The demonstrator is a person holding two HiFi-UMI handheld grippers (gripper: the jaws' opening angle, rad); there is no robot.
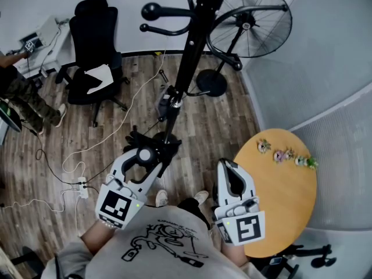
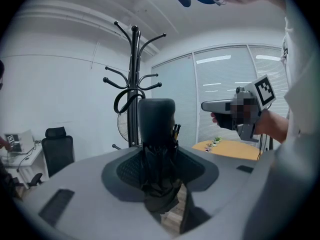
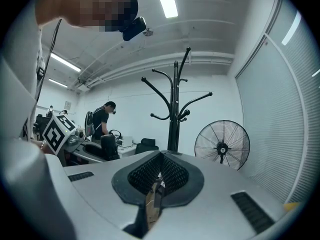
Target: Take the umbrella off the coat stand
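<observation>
Left gripper view: L gripper point(image 2: 159, 171) jaws part-closed, clamped on folded umbrella point(image 2: 156, 129); coat stand point(image 2: 133, 84) just beyond tips. R gripper point(image 3: 159, 176) shut, empty. Grab done; can't tell if unhooked, pull-away left.

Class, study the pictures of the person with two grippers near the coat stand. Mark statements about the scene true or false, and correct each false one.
1. The left gripper grips a black folded umbrella. True.
2. The right gripper also holds the umbrella. False: its jaws are together with nothing between them.
3. A round wooden table stands on the person's right. True.
4. The fan lies tipped over on the floor. False: it stands upright on its base, beside the coat stand.
5. The office chair is red. False: it is black.
</observation>
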